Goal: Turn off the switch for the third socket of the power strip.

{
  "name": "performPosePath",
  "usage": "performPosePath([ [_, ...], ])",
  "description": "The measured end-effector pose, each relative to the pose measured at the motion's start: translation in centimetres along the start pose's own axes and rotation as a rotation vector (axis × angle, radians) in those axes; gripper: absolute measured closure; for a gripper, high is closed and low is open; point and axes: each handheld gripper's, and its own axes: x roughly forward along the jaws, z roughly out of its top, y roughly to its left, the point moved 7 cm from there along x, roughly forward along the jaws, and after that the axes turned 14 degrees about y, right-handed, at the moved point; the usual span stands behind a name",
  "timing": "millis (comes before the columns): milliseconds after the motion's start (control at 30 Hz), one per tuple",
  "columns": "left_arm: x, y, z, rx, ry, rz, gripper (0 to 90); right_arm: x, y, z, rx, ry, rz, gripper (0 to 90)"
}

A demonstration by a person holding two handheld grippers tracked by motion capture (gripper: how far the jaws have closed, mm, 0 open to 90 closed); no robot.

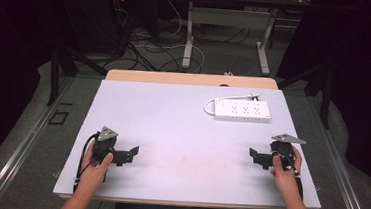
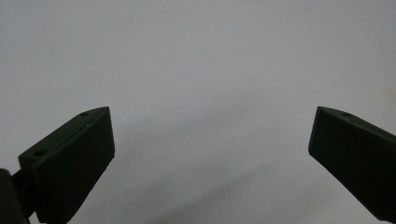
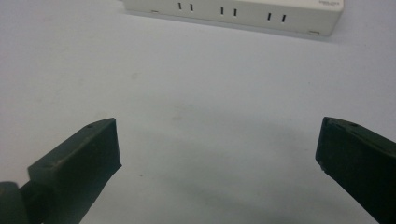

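Observation:
A white power strip (image 1: 242, 110) with several sockets lies at the far right of the pale table top (image 1: 171, 128), its white cord (image 1: 224, 98) looping off its left end. In the right gripper view the power strip (image 3: 233, 11) sits along the top edge, well beyond the jaws. My left gripper (image 1: 130, 155) rests near the front left, open, with nothing between its jaws. My right gripper (image 1: 255, 156) rests near the front right, open and empty, below the strip. In their own views the left gripper (image 2: 210, 135) and right gripper (image 3: 217, 140) stand wide apart over bare table.
The table's wooden far edge (image 1: 190, 79) shows beyond the pale sheet. Behind it stand the metal legs of another desk (image 1: 188, 39) and a tangle of cables (image 1: 148, 46) on the floor. Dark frame posts (image 1: 327, 90) flank the table.

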Motion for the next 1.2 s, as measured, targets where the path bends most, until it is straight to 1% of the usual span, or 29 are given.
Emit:
performPosePath([
  [100, 0.0, 0.0, 0.1, 0.005, -0.011, 0.007, 0.2, -0.4, 0.6, 0.1, -0.029, -0.006, -0.003, 0.0],
  [167, 0.0, 0.0, 0.1, 0.005, -0.008, 0.004, 0.2, -0.6, 0.8, 0.1, -0.033, -0.009, -0.002, 0.0],
  [267, 0.0, 0.0, 0.0, 0.002, -0.002, 0.006, 0.2, -0.8, 1.0, 0.2, -0.032, -0.013, 0.011, 0.0],
  [367, -0.1, 0.0, -0.1, -0.004, -0.003, 0.005, 0.2, -0.7, 0.9, 0.2, -0.024, 0.000, 0.024, 0.0],
  [467, -0.1, 0.0, -0.1, -0.006, -0.010, 0.012, 0.2, -0.7, 0.9, 0.3, -0.025, -0.002, 0.018, 0.0],
  [500, -0.1, 0.1, -0.2, 0.003, -0.001, 0.011, 0.2, -0.7, 1.0, 0.5, -0.037, -0.016, 0.020, 0.0],
  [567, -0.1, 0.1, -0.1, -0.004, -0.009, 0.015, 0.2, -0.8, 1.2, 0.6, -0.039, -0.032, 0.010, 0.0],
  [600, -0.2, 0.1, -0.2, -0.011, 0.000, 0.010, 0.2, -0.8, 1.2, 0.7, -0.045, -0.037, 0.011, 0.0],
  [667, -0.2, 0.1, -0.2, -0.012, -0.002, 0.009, 0.2, -0.8, 1.4, 0.8, -0.049, -0.043, -0.012, 0.0],
  [700, -0.2, 0.2, -0.3, -0.007, 0.001, 0.010, 0.2, -0.7, 1.5, 0.9, -0.057, -0.045, -0.020, 0.0],
  [733, -0.2, 0.2, -0.2, -0.010, -0.009, 0.013, 0.2, -0.7, 1.6, 0.9, -0.062, -0.044, -0.022, 0.0],
  [800, -0.2, 0.2, -0.3, -0.016, -0.010, 0.016, 0.2, -0.7, 1.7, 1.0, -0.064, -0.053, -0.038, 0.0],
  [833, -0.2, 0.2, -0.3, -0.016, -0.010, 0.016, 0.2, -0.7, 1.7, 1.0, -0.064, -0.053, -0.038, 0.0],
  [867, -0.2, 0.3, -0.3, -0.021, -0.011, 0.016, 0.2, -0.8, 1.8, 1.0, -0.067, -0.039, -0.032, 0.0],
  [900, -0.2, 0.3, -0.3, -0.021, -0.011, 0.016, 0.2, -0.8, 1.7, 1.1, -0.070, -0.036, -0.037, 0.0],
  [933, -0.3, 0.3, -0.4, -0.019, -0.001, 0.012, 0.2, -0.8, 1.7, 1.1, -0.067, -0.031, -0.040, 0.0],
  [967, -0.3, 0.3, -0.4, -0.016, -0.002, 0.014, 0.2, -0.8, 1.7, 1.2, -0.061, -0.036, -0.035, 0.0],
  [1000, -0.4, 0.3, -0.5, -0.023, -0.004, 0.015, 0.2, -0.8, 1.7, 1.3, -0.061, -0.036, -0.032, 0.0],
  [1067, -0.4, 0.4, -0.5, -0.022, 0.000, 0.017, 0.2, -0.9, 1.7, 1.4, -0.063, -0.034, -0.039, 0.0],
  [1100, -0.5, 0.3, -0.6, -0.027, -0.007, 0.017, 0.2, -0.9, 1.8, 1.5, -0.059, -0.032, -0.034, 0.0],
  [1200, -0.6, 0.4, -0.7, -0.028, -0.004, 0.020, 0.2, -0.9, 2.1, 1.7, -0.067, -0.024, -0.029, 0.0],
])
